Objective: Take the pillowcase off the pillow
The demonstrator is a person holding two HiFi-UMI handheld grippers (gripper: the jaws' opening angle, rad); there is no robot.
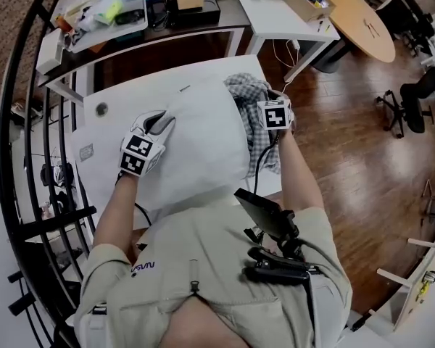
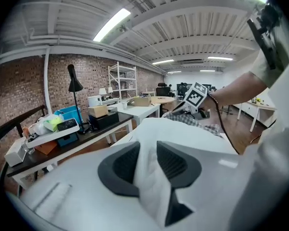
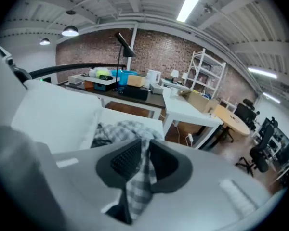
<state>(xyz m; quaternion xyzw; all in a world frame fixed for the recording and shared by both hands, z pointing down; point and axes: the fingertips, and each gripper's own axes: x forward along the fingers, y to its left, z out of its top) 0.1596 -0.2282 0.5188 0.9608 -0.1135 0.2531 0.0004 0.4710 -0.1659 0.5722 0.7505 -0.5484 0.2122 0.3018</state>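
A white pillow [image 1: 203,147] lies across a white table [image 1: 94,133] in front of me. Its grey-and-white checked pillowcase [image 1: 252,93] is bunched at the pillow's far right end. My left gripper [image 1: 162,122] rests on the pillow's left part, and its jaws are shut on a fold of the white pillow fabric [image 2: 150,177]. My right gripper [image 1: 272,101] is at the right end, shut on a strip of the checked pillowcase [image 3: 137,186] that hangs down between its pads. The bare pillow [image 3: 58,114] shows to the left in the right gripper view.
Behind the table stands a dark desk [image 1: 141,38] with boxes, a tray and a lamp. A white desk [image 1: 275,17] and a round wooden table [image 1: 362,20] stand at the back right. Office chairs [image 1: 413,93] are on the wooden floor to the right. A black railing [image 1: 29,122] runs along the left.
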